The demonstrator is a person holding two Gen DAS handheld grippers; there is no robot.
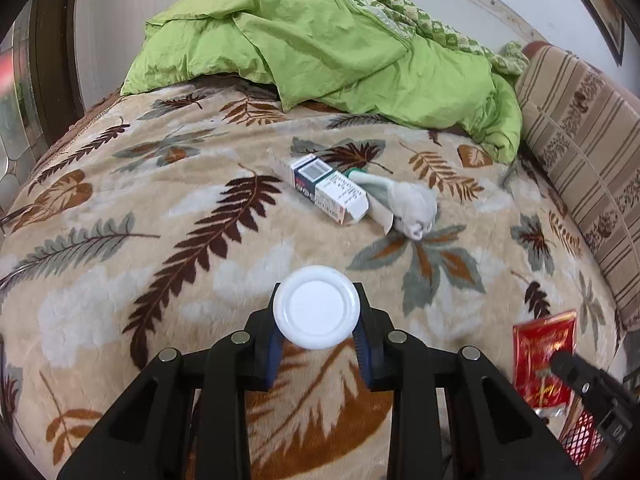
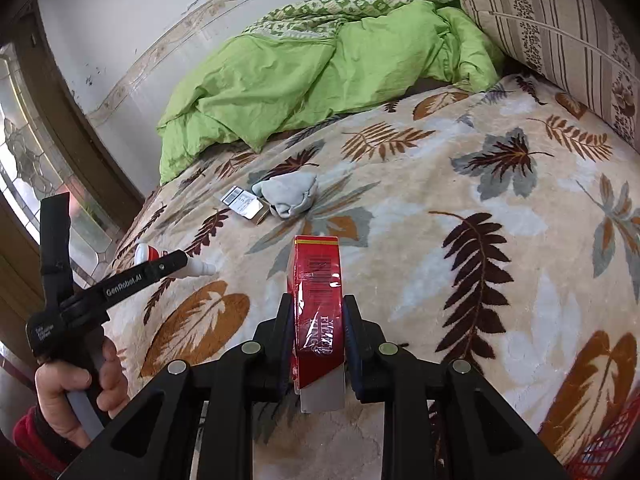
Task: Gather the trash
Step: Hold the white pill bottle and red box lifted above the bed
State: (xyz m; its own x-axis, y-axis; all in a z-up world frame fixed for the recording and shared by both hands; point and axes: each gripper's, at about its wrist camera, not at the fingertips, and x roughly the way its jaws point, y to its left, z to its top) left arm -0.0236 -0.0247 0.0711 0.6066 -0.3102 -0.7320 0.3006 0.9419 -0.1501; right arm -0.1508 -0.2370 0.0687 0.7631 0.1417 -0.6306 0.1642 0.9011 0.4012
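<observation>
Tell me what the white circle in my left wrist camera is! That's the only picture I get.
Observer: In the right wrist view it is a small white bottle lying sideways in the left gripper, with red near one end.
Operator: And the red thing at my edge?
Observer: It is a red packet. The right gripper clamps its sides, and it shows a barcode and the words FILTER KING.
Operator: Who holds my gripper?
Observer: A hand with a red sleeve grips its handle.
</observation>
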